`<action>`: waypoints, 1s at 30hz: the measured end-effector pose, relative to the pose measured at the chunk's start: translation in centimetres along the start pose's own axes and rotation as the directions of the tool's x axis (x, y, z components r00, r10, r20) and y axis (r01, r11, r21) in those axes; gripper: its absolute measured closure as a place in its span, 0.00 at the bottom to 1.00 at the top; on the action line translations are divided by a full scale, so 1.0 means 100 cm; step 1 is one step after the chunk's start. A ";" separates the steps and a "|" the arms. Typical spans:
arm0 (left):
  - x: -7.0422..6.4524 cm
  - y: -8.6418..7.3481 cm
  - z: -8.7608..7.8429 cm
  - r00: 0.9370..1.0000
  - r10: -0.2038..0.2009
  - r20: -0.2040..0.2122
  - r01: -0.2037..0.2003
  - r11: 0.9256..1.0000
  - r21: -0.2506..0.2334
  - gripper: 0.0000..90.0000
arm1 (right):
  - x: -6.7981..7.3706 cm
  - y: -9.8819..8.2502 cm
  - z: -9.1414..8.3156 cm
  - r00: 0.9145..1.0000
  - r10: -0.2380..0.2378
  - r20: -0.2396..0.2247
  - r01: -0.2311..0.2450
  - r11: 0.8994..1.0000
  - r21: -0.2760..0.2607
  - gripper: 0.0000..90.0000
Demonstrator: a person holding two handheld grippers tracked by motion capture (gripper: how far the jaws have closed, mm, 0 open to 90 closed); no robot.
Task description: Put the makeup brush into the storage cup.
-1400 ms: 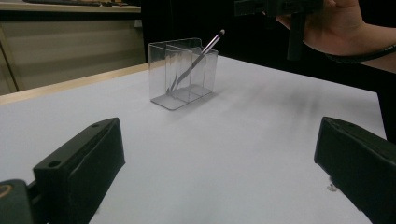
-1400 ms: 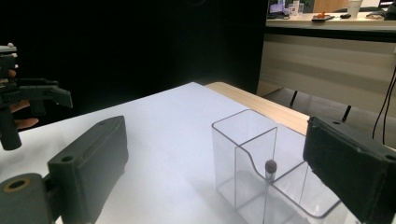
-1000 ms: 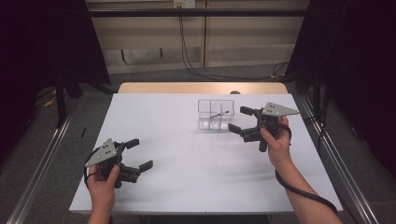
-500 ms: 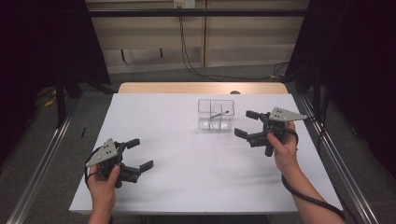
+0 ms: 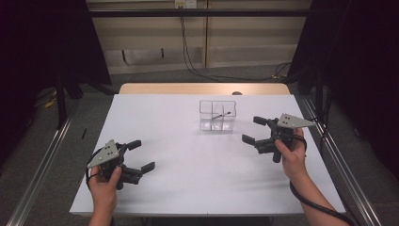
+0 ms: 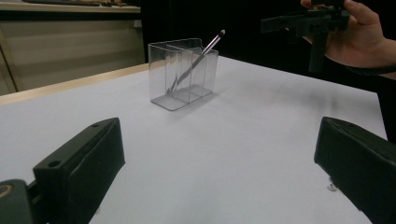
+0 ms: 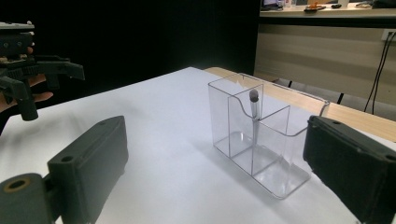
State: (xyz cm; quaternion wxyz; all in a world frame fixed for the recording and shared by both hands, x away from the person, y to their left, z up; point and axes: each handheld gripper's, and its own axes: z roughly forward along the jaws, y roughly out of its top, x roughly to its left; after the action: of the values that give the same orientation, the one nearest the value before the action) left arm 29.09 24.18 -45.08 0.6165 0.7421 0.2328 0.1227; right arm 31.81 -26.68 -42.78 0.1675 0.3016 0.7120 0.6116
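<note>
A clear plastic organizer (image 5: 217, 115) with several compartments stands on the white table (image 5: 188, 155), a little past its middle. A thin pen (image 5: 221, 114) leans inside it; the same pen (image 6: 201, 53) shows in the left gripper view and, end-on, the pen (image 7: 254, 109) in the right gripper view. My left gripper (image 5: 145, 154) is open near the front left, held low over the table, nothing between its jaws. My right gripper (image 5: 253, 129) is open just right of the organizer (image 7: 259, 135), empty, apart from it.
A wooden strip (image 5: 202, 88) borders the table's far edge. Metal rails (image 5: 339, 160) run along both sides, and cables (image 5: 188, 52) hang against the back wall. A cable (image 5: 310, 200) trails from the right gripper along the forearm.
My right gripper has drawn back to the right and toward the person, away from the organizer. The left gripper has barely moved.
</note>
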 end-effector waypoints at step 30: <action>0.000 0.000 0.001 1.000 -0.004 -0.003 0.004 1.000 0.002 0.02 | 0.003 -0.017 -0.032 1.000 -0.009 0.028 0.009 1.000 0.016 0.07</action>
State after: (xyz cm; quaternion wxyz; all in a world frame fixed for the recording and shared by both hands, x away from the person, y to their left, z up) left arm 29.16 24.11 -45.10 0.6156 0.7421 0.2351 0.1225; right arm 29.21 -29.10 -43.80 0.1778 0.3083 0.7159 0.6007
